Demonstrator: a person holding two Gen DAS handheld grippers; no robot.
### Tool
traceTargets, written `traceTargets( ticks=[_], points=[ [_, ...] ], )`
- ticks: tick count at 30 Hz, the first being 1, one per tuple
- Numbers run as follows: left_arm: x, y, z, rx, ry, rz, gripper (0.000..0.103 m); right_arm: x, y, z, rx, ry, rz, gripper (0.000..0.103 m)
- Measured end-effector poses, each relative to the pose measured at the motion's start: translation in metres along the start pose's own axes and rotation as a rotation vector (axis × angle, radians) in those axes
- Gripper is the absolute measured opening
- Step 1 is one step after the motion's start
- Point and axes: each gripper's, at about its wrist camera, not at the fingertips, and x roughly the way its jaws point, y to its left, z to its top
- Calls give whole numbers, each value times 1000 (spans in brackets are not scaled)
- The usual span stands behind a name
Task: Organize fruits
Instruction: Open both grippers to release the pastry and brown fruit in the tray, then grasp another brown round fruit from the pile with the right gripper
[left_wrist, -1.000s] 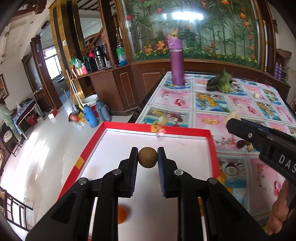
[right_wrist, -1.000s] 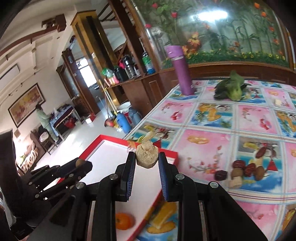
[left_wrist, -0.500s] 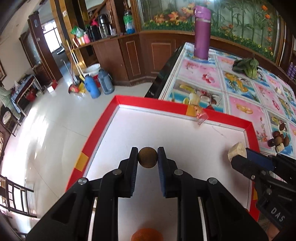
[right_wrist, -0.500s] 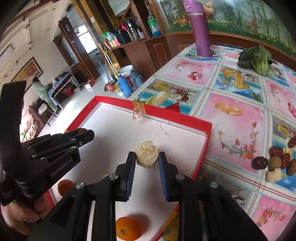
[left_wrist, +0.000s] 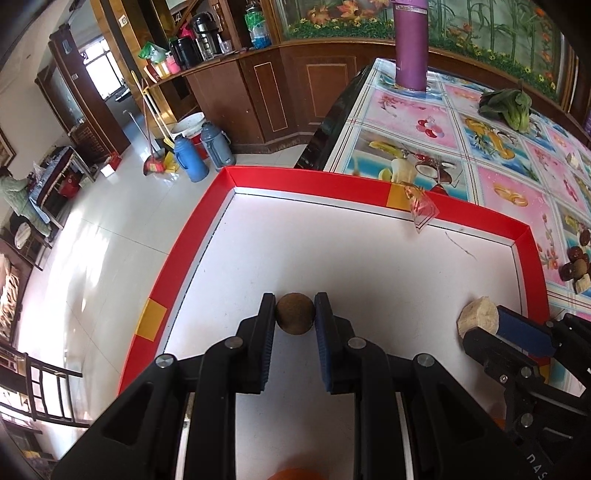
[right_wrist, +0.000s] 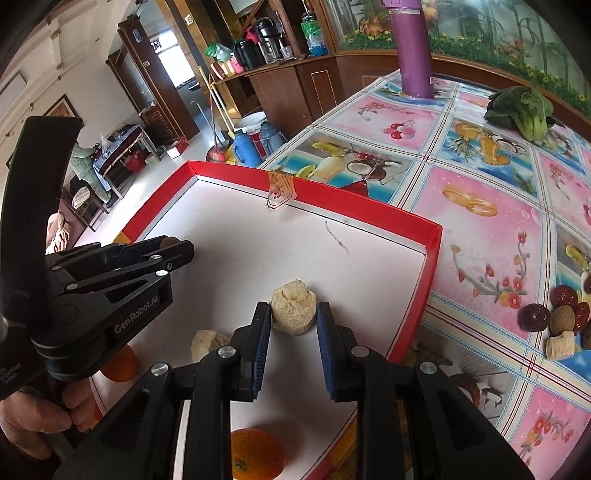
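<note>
My left gripper (left_wrist: 294, 313) is shut on a small round brown fruit (left_wrist: 294, 314), low over the white floor of the red-rimmed tray (left_wrist: 332, 182). My right gripper (right_wrist: 293, 312) is shut on a pale beige fruit chunk (right_wrist: 293, 311), also low over the tray (right_wrist: 369, 210) near its right rim. The right gripper (left_wrist: 491, 325) with that chunk (left_wrist: 478, 322) shows at the right of the left wrist view. In the tray lie an orange (right_wrist: 256, 453), a second orange (right_wrist: 120, 363) and another pale chunk (right_wrist: 208, 341).
A pile of dark red and brown fruits (right_wrist: 561, 319) lies on the patterned tablecloth right of the tray. A purple bottle (right_wrist: 412, 48) and leafy greens (right_wrist: 524, 109) stand at the far end. A hand (right_wrist: 33, 413) holds the left gripper. The tray overhangs the floor on the left.
Both grippers have come down and forward over the tray, each still holding its fruit; the views now look down on the tray floor.
</note>
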Motion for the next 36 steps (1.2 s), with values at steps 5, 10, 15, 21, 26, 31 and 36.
traceTargets(
  ticks=[5, 10, 15, 21, 26, 31, 36],
  points=[
    [-2, -1, -1, 7, -7, 41, 57, -1, -1, 0, -6, -2, 15, 30],
    [-21, -4, -2, 6, -63, 62, 68, -24, -8, -4, -3, -76, 69, 39],
    [-53, -17, -3, 22, -143, 52, 77, -59, -30, -8, 25, -165, 97, 40],
    [-92, -47, -10, 68, -224, -25, 81, -104, -90, -19, 119, -256, 50, 40],
    [-109, -88, -19, 138, -245, -102, 82, -135, -155, -36, 245, -316, -9, 40],
    [-116, -132, -28, 214, -235, -171, 82, -157, -203, -53, 337, -349, -54, 40],
    [-115, -166, -36, 254, -202, -226, 82, -156, -221, -57, 378, -342, -70, 40]
  ],
)
